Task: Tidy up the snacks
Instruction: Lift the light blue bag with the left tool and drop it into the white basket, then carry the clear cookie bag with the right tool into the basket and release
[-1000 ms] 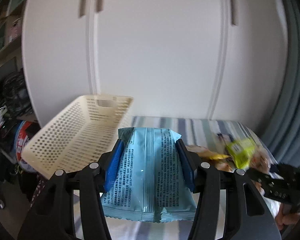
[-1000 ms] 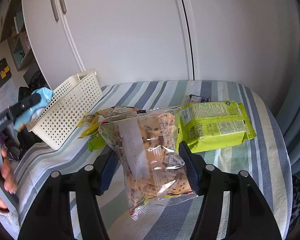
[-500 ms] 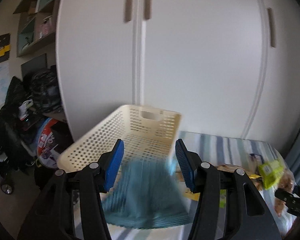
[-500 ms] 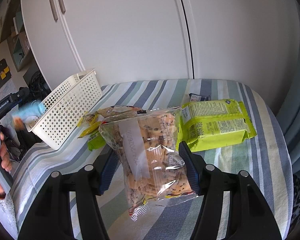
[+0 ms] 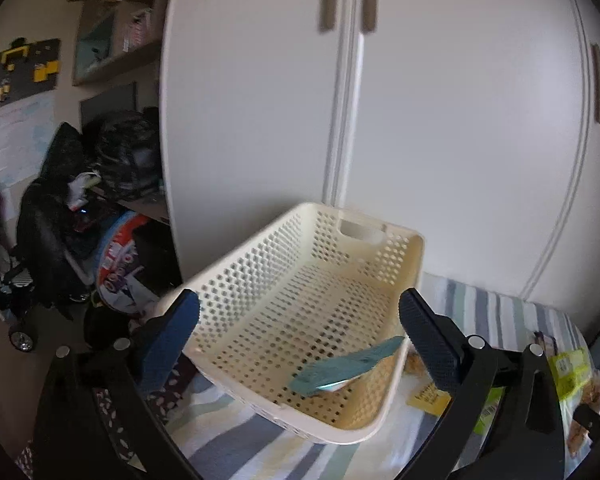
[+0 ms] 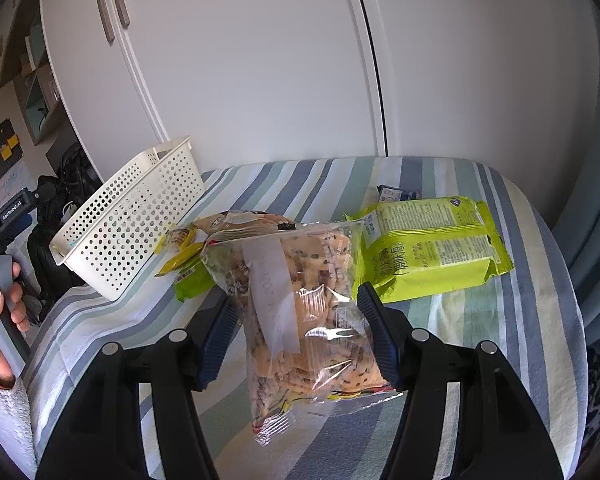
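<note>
Your left gripper (image 5: 299, 330) hangs with its blue-padded jaws spread wide and empty above the near end of the cream perforated plastic basket (image 5: 260, 276). Inside, a teal snack packet (image 5: 346, 368) lies tilted against the right wall. Your right gripper (image 6: 296, 334) is clamped on a clear plastic bag of chocolate-chip cookies (image 6: 300, 312), held over the blue-and-green striped cloth (image 6: 480, 320). Just beyond the bag lie a lime-green snack packet (image 6: 432, 248) to the right and small yellow and green packets (image 6: 184, 264) to the left, beside the basket. White cupboard doors (image 6: 260, 60) stand behind.
</note>
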